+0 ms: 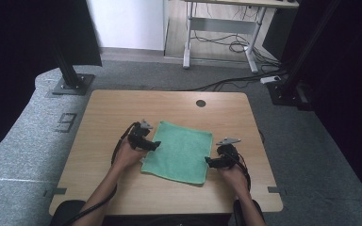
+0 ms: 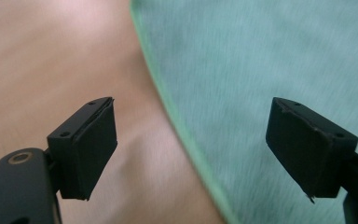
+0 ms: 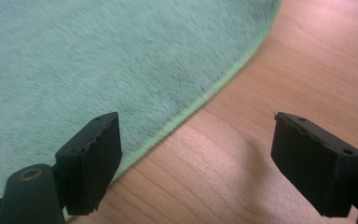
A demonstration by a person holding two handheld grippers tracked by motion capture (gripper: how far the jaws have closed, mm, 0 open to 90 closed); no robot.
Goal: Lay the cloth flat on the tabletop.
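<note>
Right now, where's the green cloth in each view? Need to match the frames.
High view: green cloth lies flat mid-table, between the left gripper and right gripper.
Left gripper view: cloth covers the upper right, its edge running down between the open jaws.
Right gripper view: cloth covers the upper left, its edge passing the left jaw.
Shared landmark: the cloth's light green hem against the wooden table.

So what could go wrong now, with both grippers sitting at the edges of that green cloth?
1. Both grippers, left gripper and right gripper, stand open over the green cloth's hem; closing may pinch bare wooden table and miss the fabric.
2. The cloth lies askew, so uneven pulls could bunch it.
3. Its near edge could drag toward the table's front.
</note>
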